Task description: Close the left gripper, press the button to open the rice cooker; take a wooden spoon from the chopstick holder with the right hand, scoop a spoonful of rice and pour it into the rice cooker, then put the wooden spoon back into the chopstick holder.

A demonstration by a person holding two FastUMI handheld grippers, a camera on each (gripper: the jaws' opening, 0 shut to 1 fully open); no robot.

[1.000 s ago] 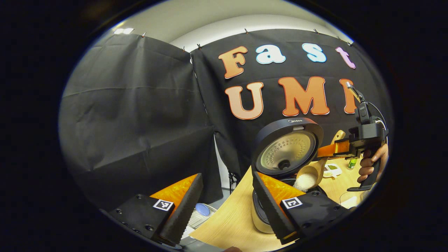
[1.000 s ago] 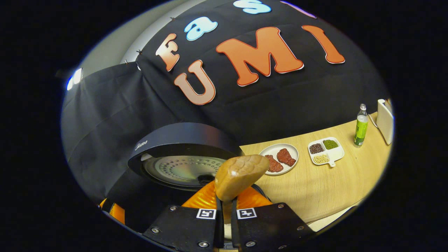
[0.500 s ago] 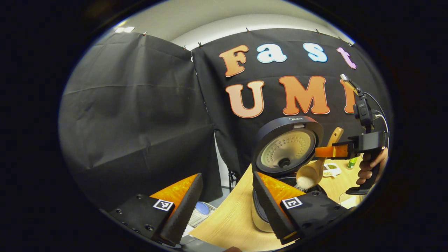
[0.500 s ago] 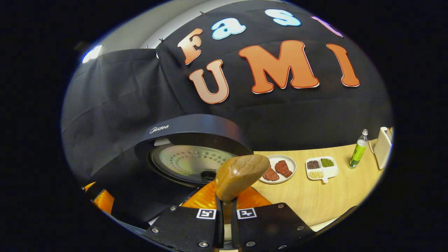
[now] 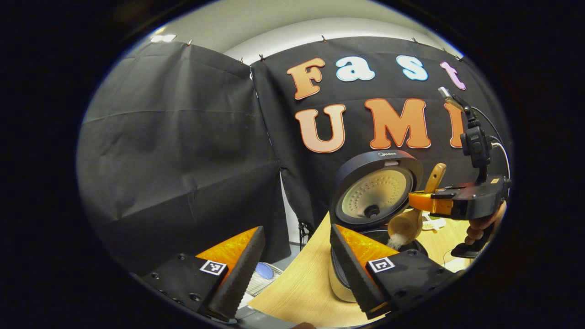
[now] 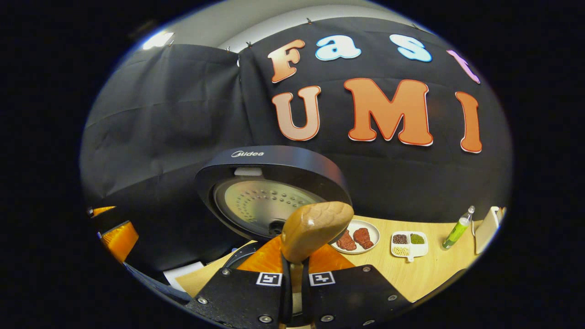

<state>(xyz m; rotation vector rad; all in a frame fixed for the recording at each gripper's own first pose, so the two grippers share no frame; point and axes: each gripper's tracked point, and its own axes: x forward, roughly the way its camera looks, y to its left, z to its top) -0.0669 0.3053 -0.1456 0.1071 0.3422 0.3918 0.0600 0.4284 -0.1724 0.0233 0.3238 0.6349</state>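
The dark rice cooker (image 5: 370,256) stands on the wooden table with its round lid (image 5: 374,192) raised. In the left gripper view my right gripper (image 5: 422,201) holds the wooden spoon (image 5: 409,221) tipped bowl-down over the pot, and white rice (image 5: 396,241) spills from it. In the right gripper view my right gripper (image 6: 292,274) is shut on the wooden spoon (image 6: 315,228), whose handle end rises in front of the cooker lid (image 6: 269,196). My left gripper (image 5: 295,269) hangs open beside the cooker, nothing between its fingers. A hand (image 5: 480,226) grips the right tool.
A white plate with two red pieces (image 6: 355,235), a divided white dish of beans (image 6: 409,244), a green bottle (image 6: 454,230) and a white object (image 6: 484,224) sit on the table (image 6: 434,269) to the right. The table's left edge (image 5: 279,292) drops to the floor.
The right gripper has rolled the spoon further bowl-down over the pot, and rice now falls from it. The left gripper has stayed open and still.
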